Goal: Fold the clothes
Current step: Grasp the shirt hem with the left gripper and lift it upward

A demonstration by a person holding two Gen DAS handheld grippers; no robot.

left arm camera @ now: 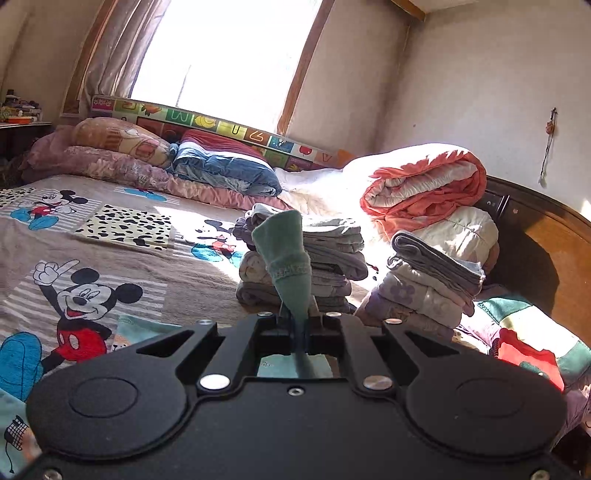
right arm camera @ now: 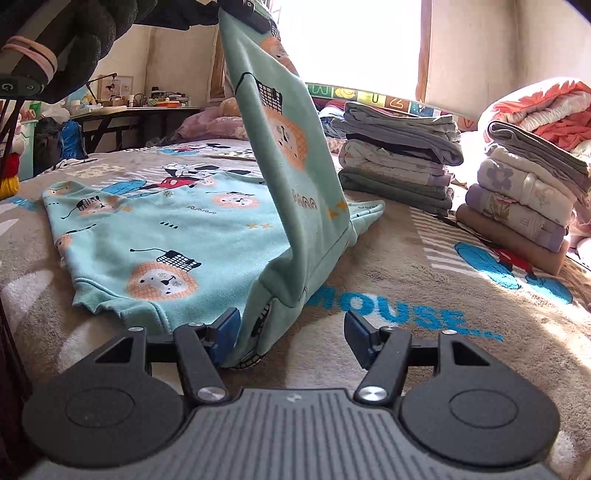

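Note:
A mint-green child's top [right arm camera: 155,229] printed with lions lies flat on the Mickey Mouse blanket [right arm camera: 424,295]. One of its sleeves [right arm camera: 288,147] is pulled up steeply, and my left gripper [right arm camera: 255,16] holds it at the top of the right wrist view. In the left wrist view the left gripper [left arm camera: 299,321] is shut on the sleeve's cuff [left arm camera: 284,254], which sticks up past the fingers. My right gripper [right arm camera: 291,332] rests low on the blanket and stands open. The top's near corner lies against the left blue pad [right arm camera: 225,332].
Two stacks of folded clothes [right arm camera: 399,147] [right arm camera: 528,192] stand on the bed beyond the top. A rolled orange quilt [left arm camera: 424,184] and pillows [left arm camera: 122,147] lie further back. A cluttered desk [right arm camera: 147,107] is at the far left, and a person's sleeve [right arm camera: 74,33] hangs overhead.

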